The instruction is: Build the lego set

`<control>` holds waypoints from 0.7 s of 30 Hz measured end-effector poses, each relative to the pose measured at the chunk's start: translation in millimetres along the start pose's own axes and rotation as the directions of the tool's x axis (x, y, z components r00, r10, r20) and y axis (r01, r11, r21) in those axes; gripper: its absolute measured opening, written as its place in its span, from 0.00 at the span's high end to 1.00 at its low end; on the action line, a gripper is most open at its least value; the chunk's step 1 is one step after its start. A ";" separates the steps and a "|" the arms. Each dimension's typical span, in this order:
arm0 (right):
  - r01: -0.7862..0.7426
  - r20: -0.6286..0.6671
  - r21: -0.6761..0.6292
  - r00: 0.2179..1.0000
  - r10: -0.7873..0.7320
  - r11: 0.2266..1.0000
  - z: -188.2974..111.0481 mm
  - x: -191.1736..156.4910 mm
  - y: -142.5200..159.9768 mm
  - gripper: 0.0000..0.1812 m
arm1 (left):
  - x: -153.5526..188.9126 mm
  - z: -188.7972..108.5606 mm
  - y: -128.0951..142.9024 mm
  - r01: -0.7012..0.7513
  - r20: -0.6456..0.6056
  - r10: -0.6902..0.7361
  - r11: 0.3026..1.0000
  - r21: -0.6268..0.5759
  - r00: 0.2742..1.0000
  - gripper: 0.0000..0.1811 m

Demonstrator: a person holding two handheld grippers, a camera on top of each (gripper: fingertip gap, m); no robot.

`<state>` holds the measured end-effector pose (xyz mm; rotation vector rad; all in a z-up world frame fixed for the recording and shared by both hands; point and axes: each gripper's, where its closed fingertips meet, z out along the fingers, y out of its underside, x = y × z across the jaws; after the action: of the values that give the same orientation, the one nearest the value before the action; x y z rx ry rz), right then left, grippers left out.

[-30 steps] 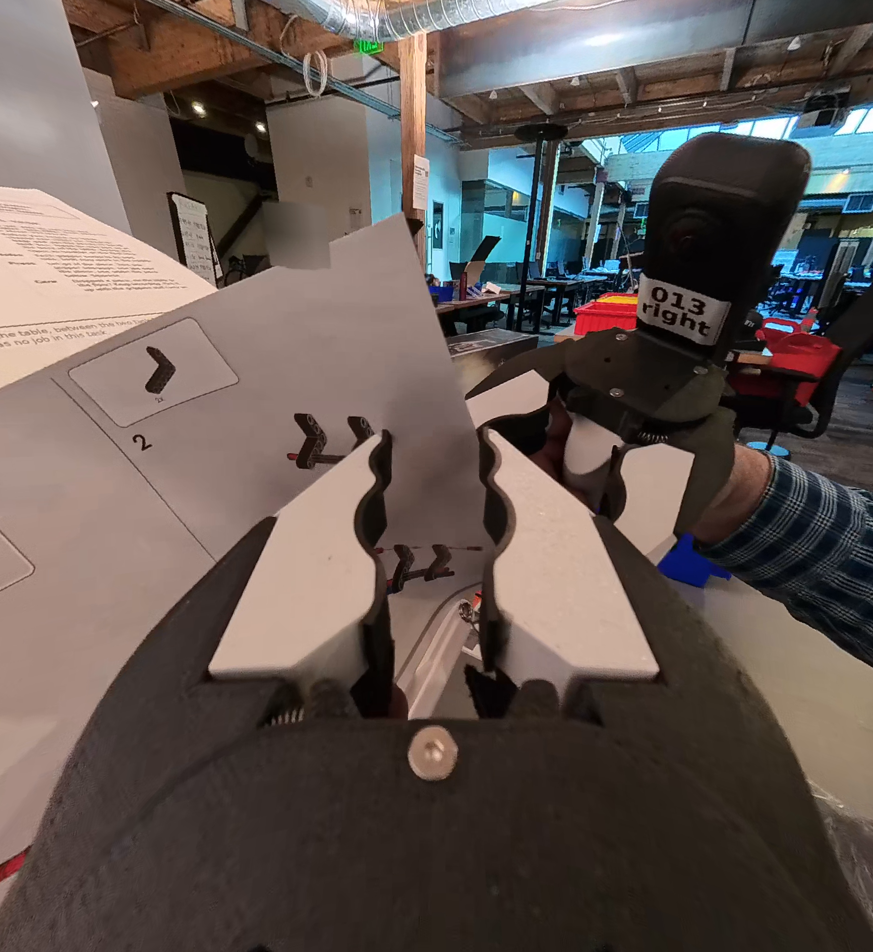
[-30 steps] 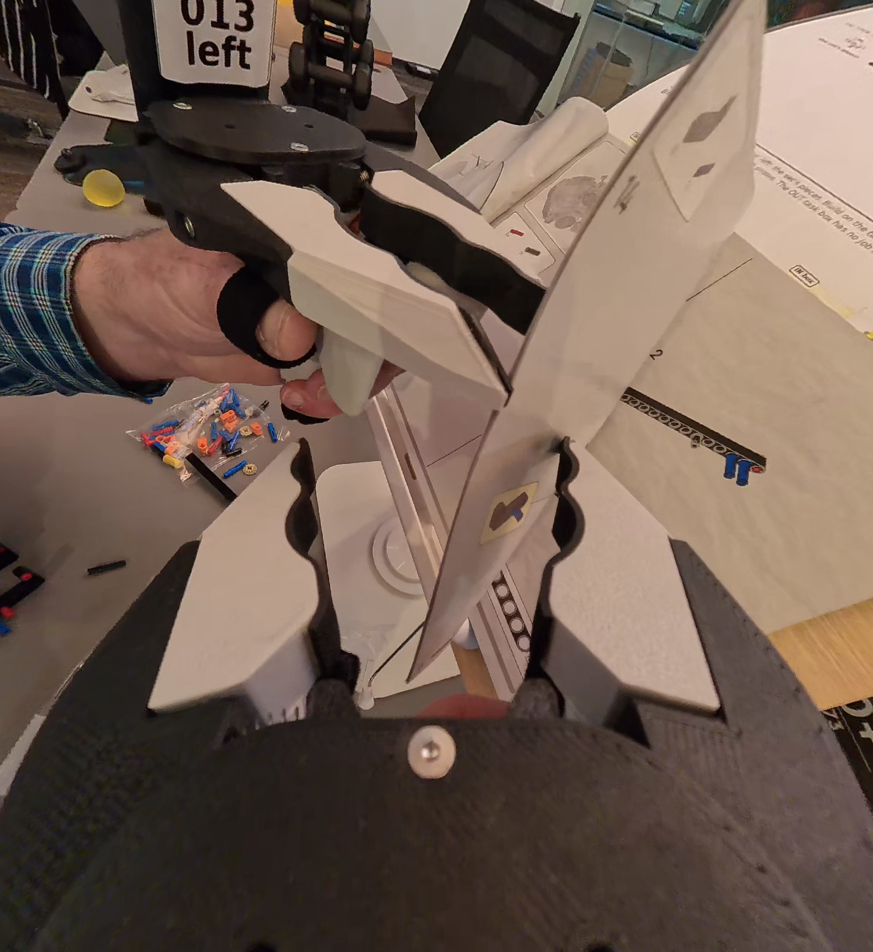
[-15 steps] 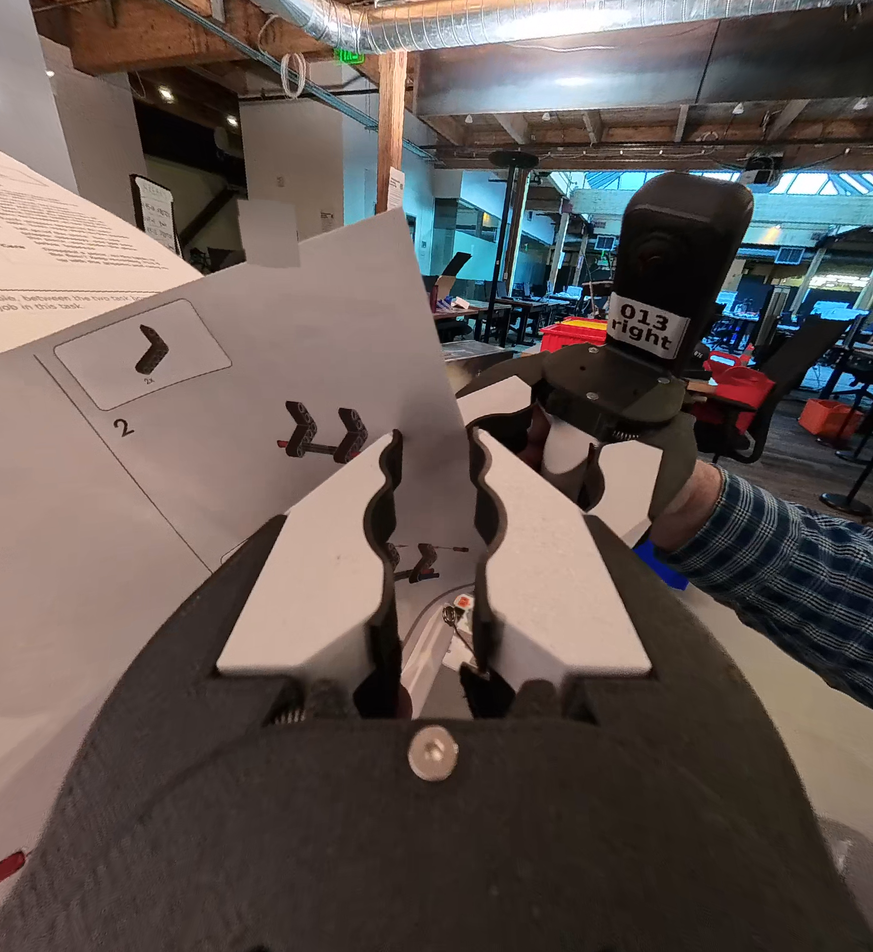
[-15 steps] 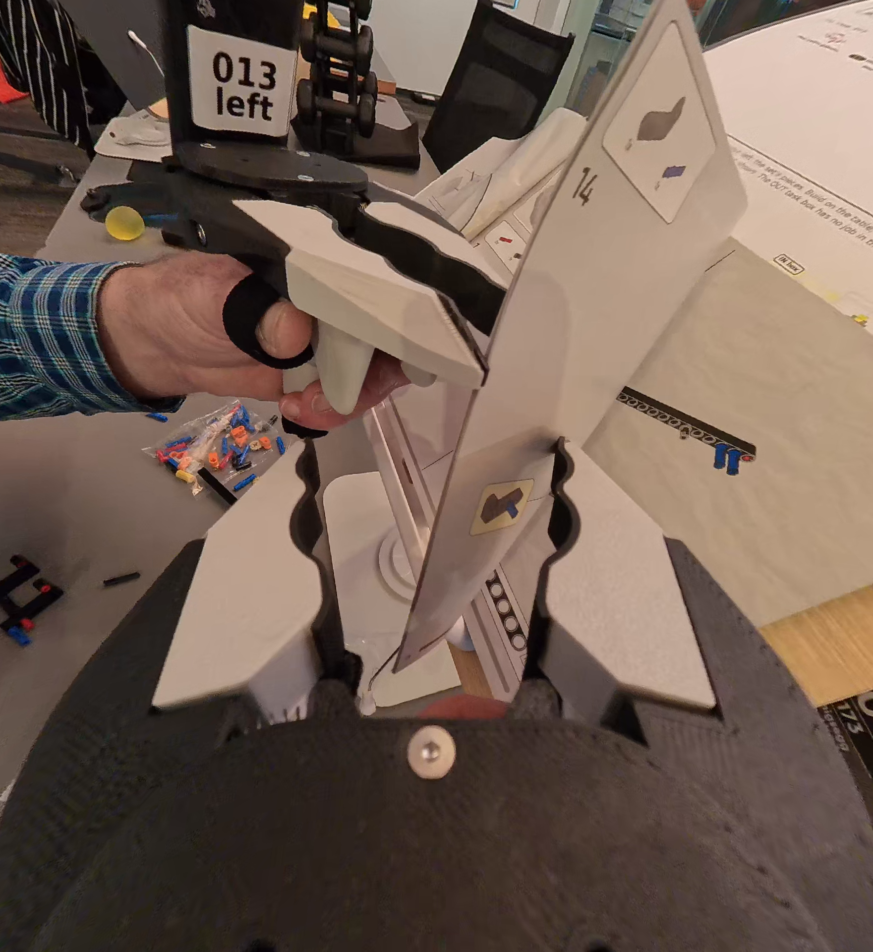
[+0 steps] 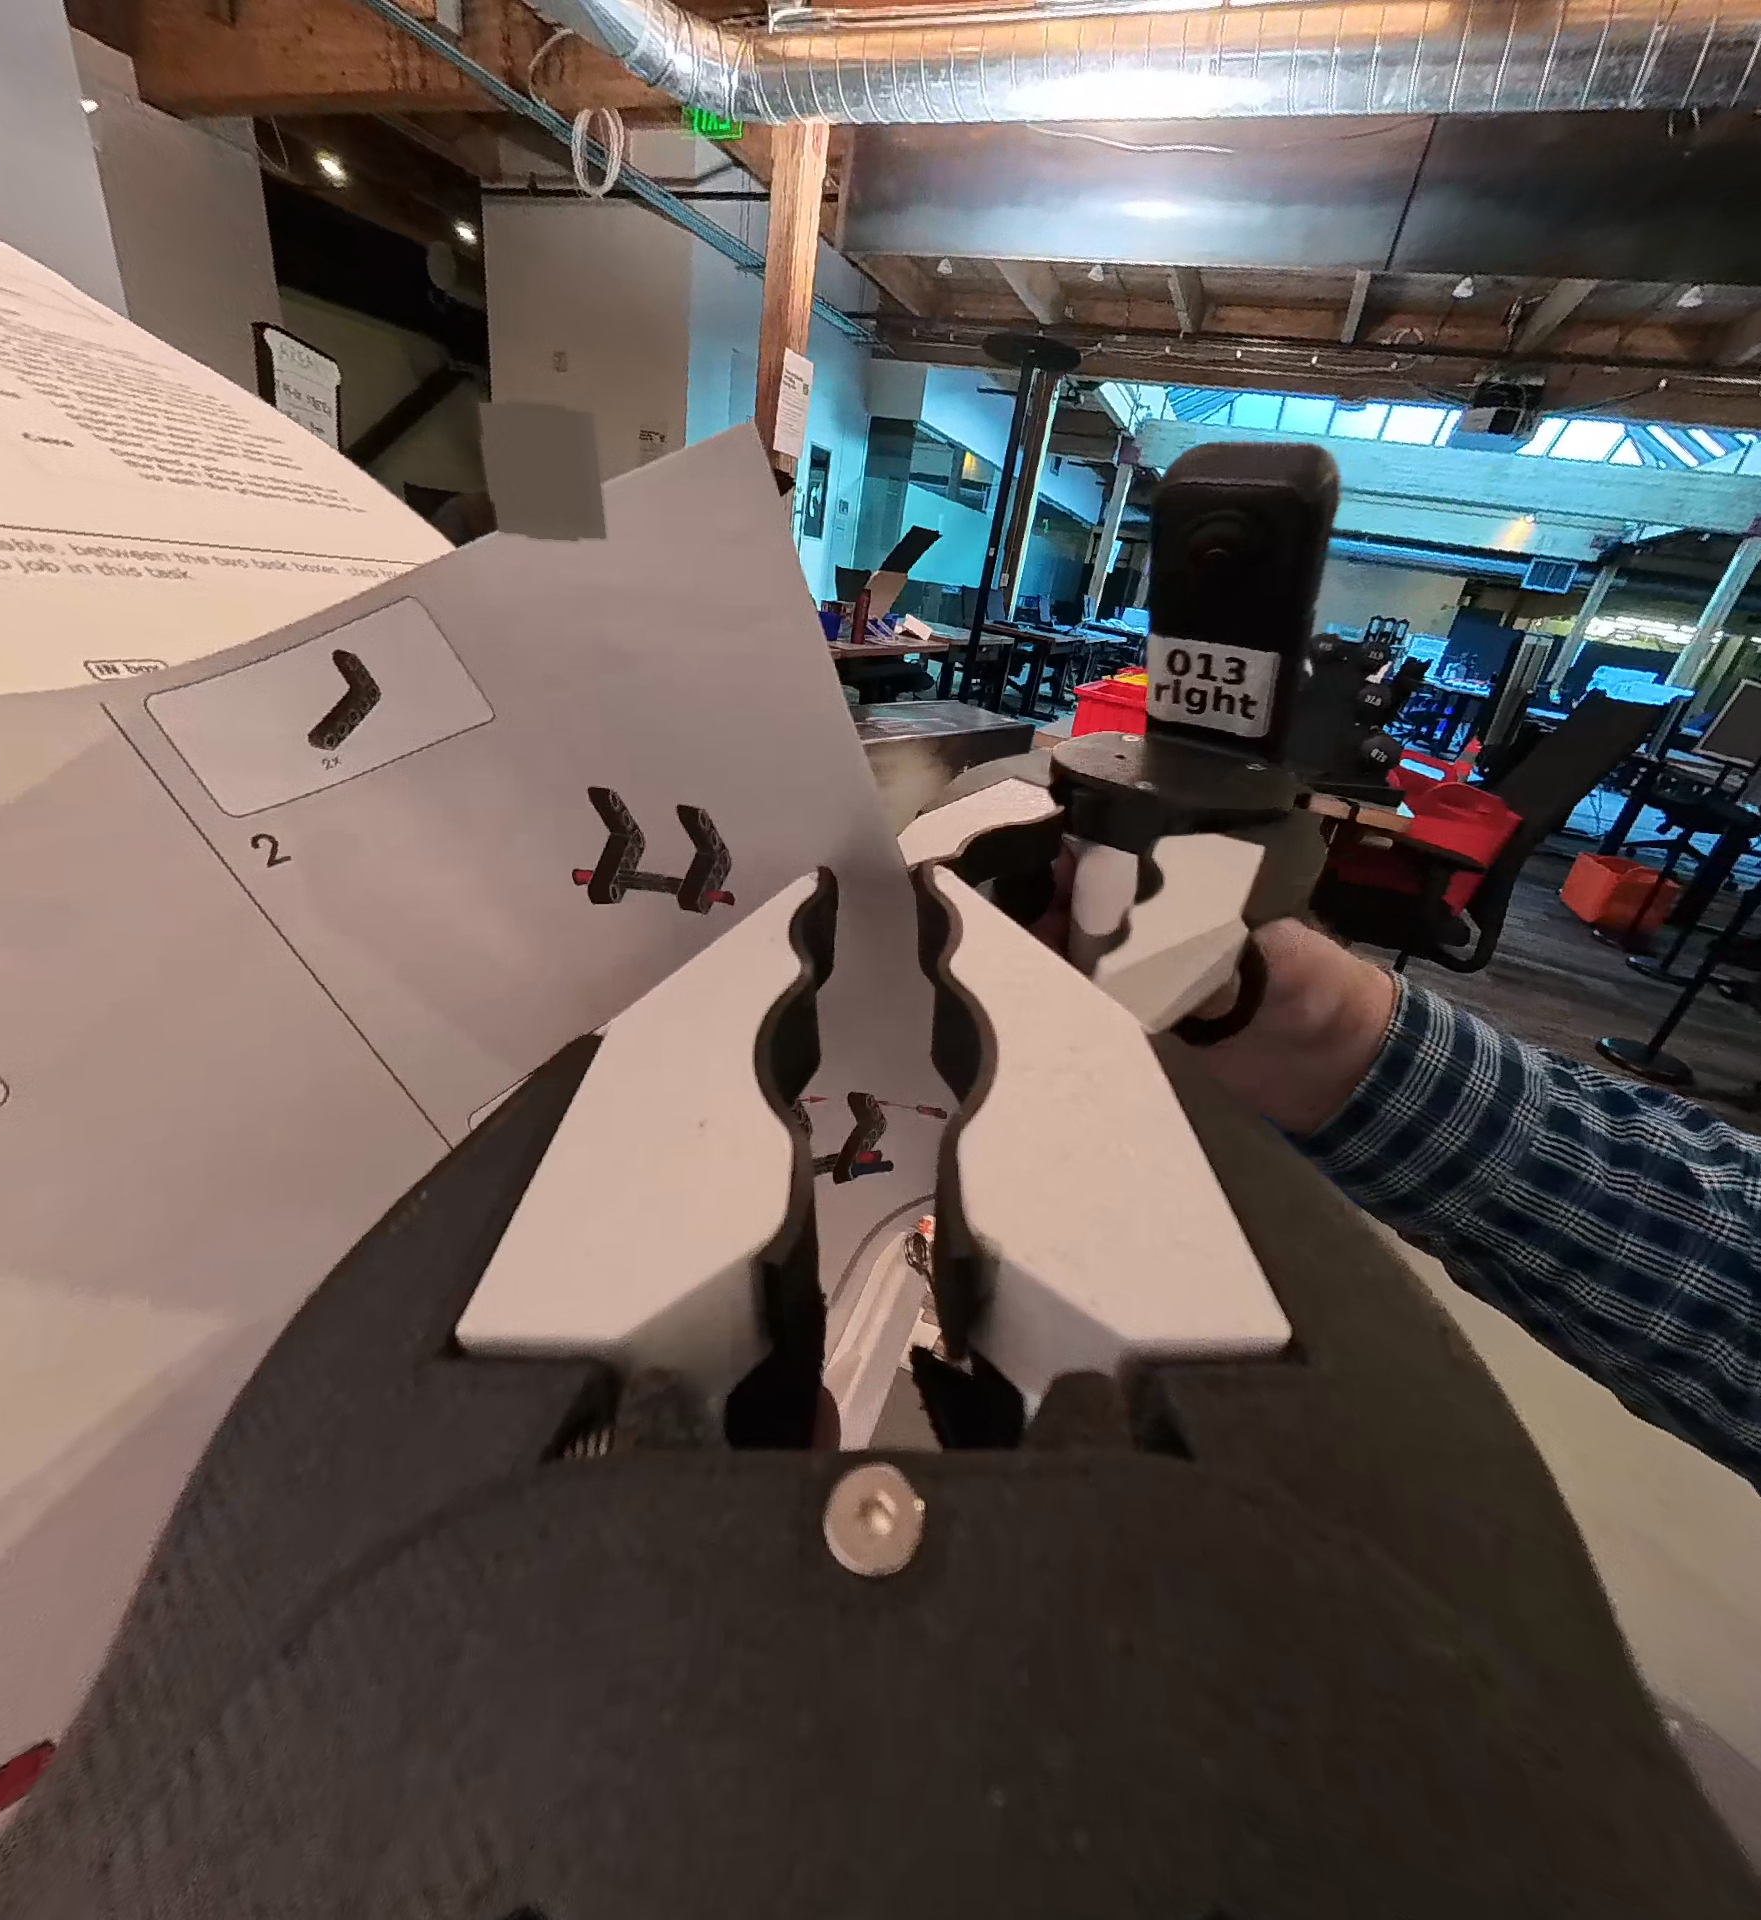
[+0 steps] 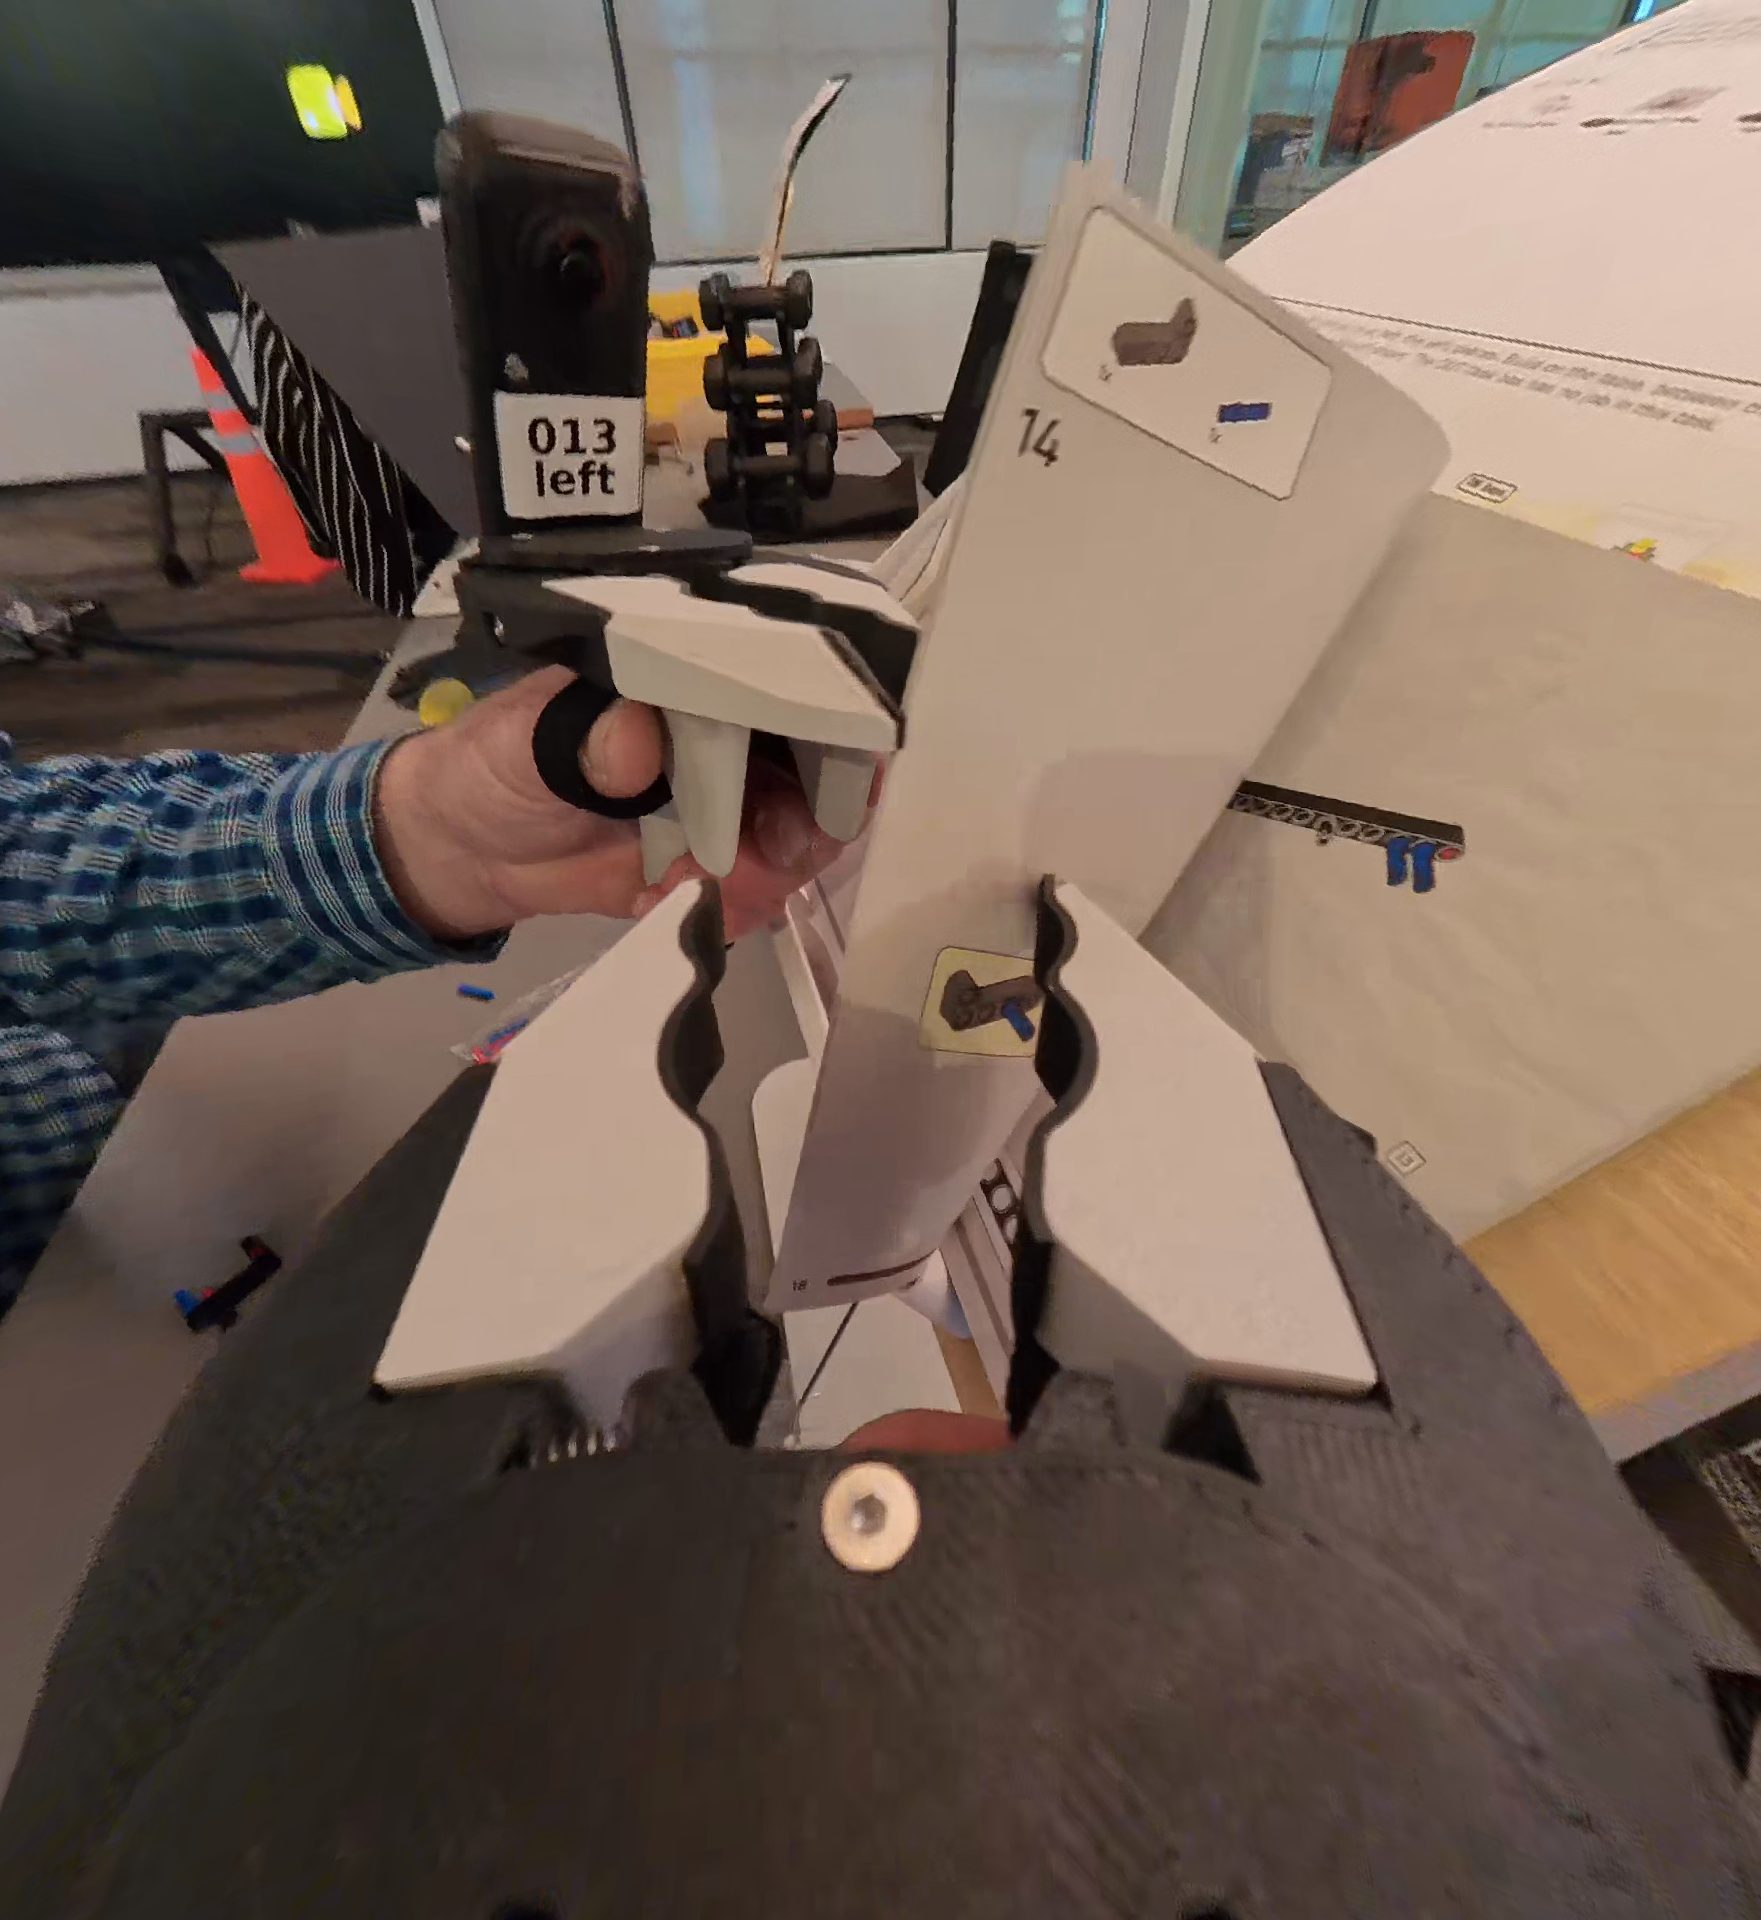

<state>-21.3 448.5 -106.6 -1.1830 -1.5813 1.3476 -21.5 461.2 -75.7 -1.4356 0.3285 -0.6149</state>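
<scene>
My left gripper (image 5: 874, 914) pinches the edge of a page of the Lego instruction booklet (image 5: 502, 831), fingers nearly together with only the sheet between their tips. That page stands up and leans away to the left of this gripper, showing printed build steps.

My right gripper (image 6: 871, 914) is spread wide, gripping nothing. The lifted page (image 6: 1115, 665) rises between its fingers, nearer the right one; whether paper touches that finger I cannot tell. In this view the left gripper (image 6: 891, 691) sits ahead and to the left, its tips clamped on the page's left edge, my left hand (image 6: 523, 810) on the trigger.

Beyond the page, to the right of the right gripper, the open booklet lies spread. Left and below: a small black Lego assembly (image 6: 232, 1283) with red and blue pins on the grey table (image 6: 232, 1091), and a bag of loose pieces (image 6: 497, 1039) just past the left finger, mostly hidden.

From the left wrist view, my right hand (image 5: 1291, 1029) holds the right gripper (image 5: 1063, 873) just ahead, to the right.
</scene>
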 end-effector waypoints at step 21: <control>-0.210 0.084 0.129 0.976 0.200 0.969 -6.7 19.9 -1.8 0.84 | -3.4 8.2 5.6 0.029 -0.016 -0.029 1.000 -0.008 0.999 0.94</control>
<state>-21.5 469.4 -104.2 -1.2528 -1.4191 1.6208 -18.5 470.0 -80.7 -1.4458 0.3231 -0.6494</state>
